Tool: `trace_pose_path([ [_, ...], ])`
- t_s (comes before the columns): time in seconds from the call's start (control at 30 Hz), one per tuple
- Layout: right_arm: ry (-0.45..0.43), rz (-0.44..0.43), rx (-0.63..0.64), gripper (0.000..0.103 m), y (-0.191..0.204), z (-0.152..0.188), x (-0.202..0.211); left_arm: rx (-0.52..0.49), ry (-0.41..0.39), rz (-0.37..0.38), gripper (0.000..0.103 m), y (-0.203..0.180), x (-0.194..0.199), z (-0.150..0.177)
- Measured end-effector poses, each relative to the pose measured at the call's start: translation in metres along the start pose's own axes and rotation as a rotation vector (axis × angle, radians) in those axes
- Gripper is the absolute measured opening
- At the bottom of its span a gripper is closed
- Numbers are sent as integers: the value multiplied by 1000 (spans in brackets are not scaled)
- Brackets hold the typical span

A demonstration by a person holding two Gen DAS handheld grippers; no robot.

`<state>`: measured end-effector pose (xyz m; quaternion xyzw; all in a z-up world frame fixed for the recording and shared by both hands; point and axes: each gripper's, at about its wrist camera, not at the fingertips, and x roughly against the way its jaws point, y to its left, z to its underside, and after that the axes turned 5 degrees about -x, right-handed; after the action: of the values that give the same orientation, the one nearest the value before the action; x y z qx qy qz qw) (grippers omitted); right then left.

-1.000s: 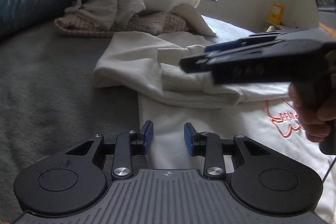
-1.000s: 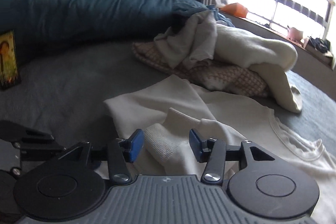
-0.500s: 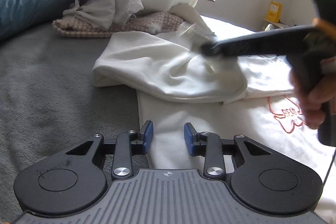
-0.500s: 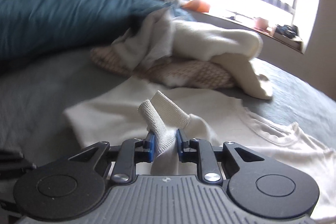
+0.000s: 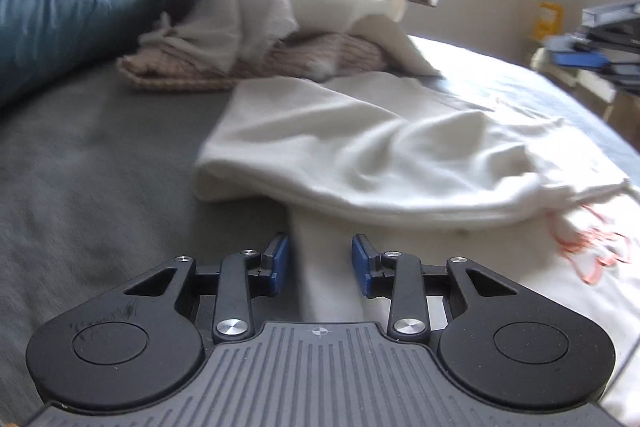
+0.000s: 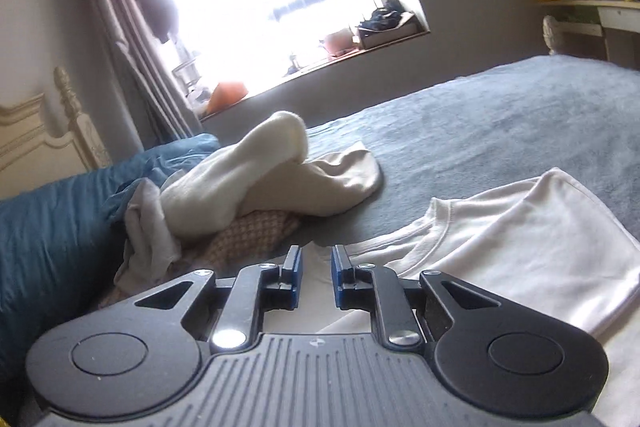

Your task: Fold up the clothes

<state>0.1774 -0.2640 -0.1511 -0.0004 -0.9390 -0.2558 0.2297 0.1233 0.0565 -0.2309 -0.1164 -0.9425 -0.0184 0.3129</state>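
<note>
On the left, the left tool [image 5: 320, 263] sits low over the grey bed cover [image 5: 100, 167], its jaws set at a moderate gap. The hem strip of the cream long-sleeved cotton sweatshirt [image 5: 380, 155] runs between the blue pads, and we see no pressure on it. We judge this placement anchors the garment's edge while the sleeve [image 5: 460, 171] lies folded across the body. The sweatshirt is spread flat mid-bed, in front of the heap of unfolded clothes [image 5: 260, 39]. On the right, the right tool [image 6: 316, 271] is closing to a narrow gap. White cloth shows in the gap; we cannot tell whether it is pinched.
</note>
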Motion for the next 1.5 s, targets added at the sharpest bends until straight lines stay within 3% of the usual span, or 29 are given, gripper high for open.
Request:
trace_pose_path([
  [0.2,100,-16,-89,17,-25,-5,-4,12,-6,-39,35,7,-11,-7],
  [0.23,129,-17,-59,21,-24,0,-3,11,-7,-41,36,7,-12,-6],
  [0.33,197,21,-17,51,-24,16,-4,1,-13,-44,37,7,-13,-5],
  [0.57,380,68,-297,52,-64,44,-26,-1,-17,-46,38,6,-16,-4],
  [0.7,408,55,-300,52,-65,51,-31,-3,-19,-48,39,6,-16,-3],
  [0.83,461,37,-222,40,-49,54,-36,-9,-19,-52,39,4,-16,-3],
  [0.9,480,60,-157,27,-41,56,-37,-15,-20,-57,39,4,-16,-3],
  [0.97,478,83,-94,6,-35,56,-36,-16,-22,-57,39,4,-16,-3],
  [1.0,463,85,-72,3,-33,54,-33,-15,-22,-56,39,4,-16,-3],
  [1.23,250,108,57,2,-19,1,7,-14,-23,-71,39,5,-15,-5],
  [1.37,124,177,164,2,-16,-34,26,1,-24,-90,41,8,-15,-8],
  [1.5,71,253,203,2,-27,-56,30,-2,-27,-96,42,9,-19,-11],
])
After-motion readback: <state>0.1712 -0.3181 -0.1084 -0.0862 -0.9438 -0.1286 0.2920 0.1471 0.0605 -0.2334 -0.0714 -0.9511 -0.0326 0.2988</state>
